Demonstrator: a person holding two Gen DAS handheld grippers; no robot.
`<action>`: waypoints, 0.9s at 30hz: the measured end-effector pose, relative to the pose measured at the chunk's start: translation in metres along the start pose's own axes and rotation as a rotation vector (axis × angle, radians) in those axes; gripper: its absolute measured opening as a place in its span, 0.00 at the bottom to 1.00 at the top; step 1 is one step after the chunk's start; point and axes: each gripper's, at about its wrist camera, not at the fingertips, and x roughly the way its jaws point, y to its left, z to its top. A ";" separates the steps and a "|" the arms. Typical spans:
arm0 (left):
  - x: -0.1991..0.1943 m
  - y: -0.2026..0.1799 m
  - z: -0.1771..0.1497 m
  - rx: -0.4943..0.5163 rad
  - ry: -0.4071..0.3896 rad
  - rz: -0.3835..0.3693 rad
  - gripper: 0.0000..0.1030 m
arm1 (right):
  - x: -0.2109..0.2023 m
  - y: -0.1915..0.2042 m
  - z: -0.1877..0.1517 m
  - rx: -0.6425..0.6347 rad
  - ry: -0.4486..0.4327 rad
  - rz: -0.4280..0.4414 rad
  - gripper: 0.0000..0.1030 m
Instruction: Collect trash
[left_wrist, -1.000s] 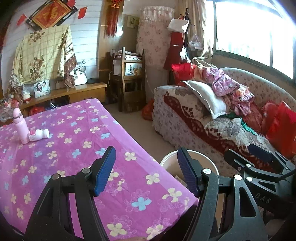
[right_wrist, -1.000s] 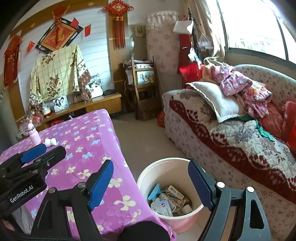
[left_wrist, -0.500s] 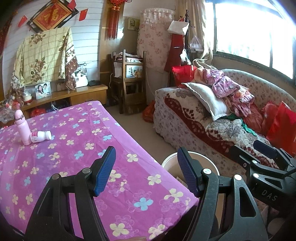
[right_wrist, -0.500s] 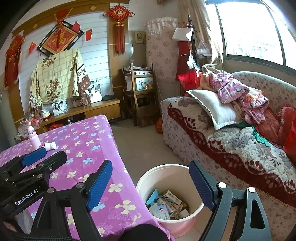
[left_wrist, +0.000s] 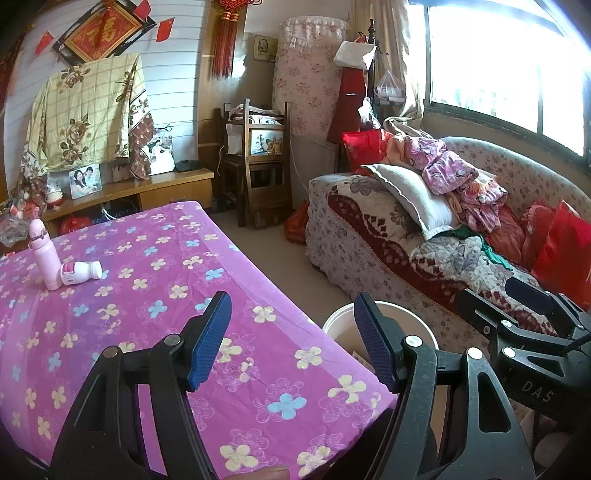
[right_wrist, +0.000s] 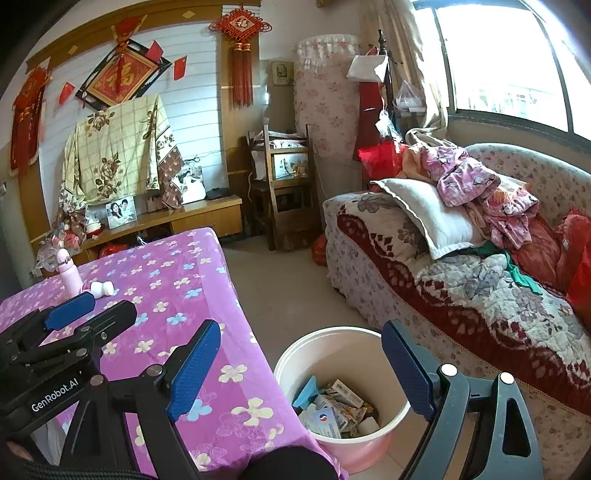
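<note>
Ahead and left: table under a purple floral cloth (left_wrist: 155, 280); an upright pink bottle (left_wrist: 43, 258) stands far-left on it. Ahead and right: sofa (right_wrist: 461, 295) carrying a white pillow (right_wrist: 432, 214) and heaped pink clothing (right_wrist: 476, 192). Straight ahead, at the far wall: wooden chair (right_wrist: 288, 192), low cabinet (right_wrist: 195, 218) with framed photo (right_wrist: 121, 211). Window (right_wrist: 509, 62) upper right.

Left tongs (left_wrist: 291, 338), right tongs (right_wrist: 301, 367): black frames, blue pads, possibly ribbed.

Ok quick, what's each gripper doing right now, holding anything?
Left gripper: open, empty, above the purple tablecloth.
Right gripper: open, empty, above the bin beside the table.
</note>
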 end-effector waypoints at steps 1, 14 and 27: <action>0.000 0.000 0.000 -0.001 0.001 0.001 0.66 | 0.000 0.000 0.000 0.000 0.000 0.000 0.85; 0.002 0.000 0.000 0.001 0.008 -0.006 0.66 | 0.003 -0.001 -0.005 -0.001 0.010 -0.002 0.85; 0.006 0.001 -0.004 -0.002 0.014 -0.008 0.66 | 0.004 -0.002 -0.007 -0.002 0.013 -0.001 0.85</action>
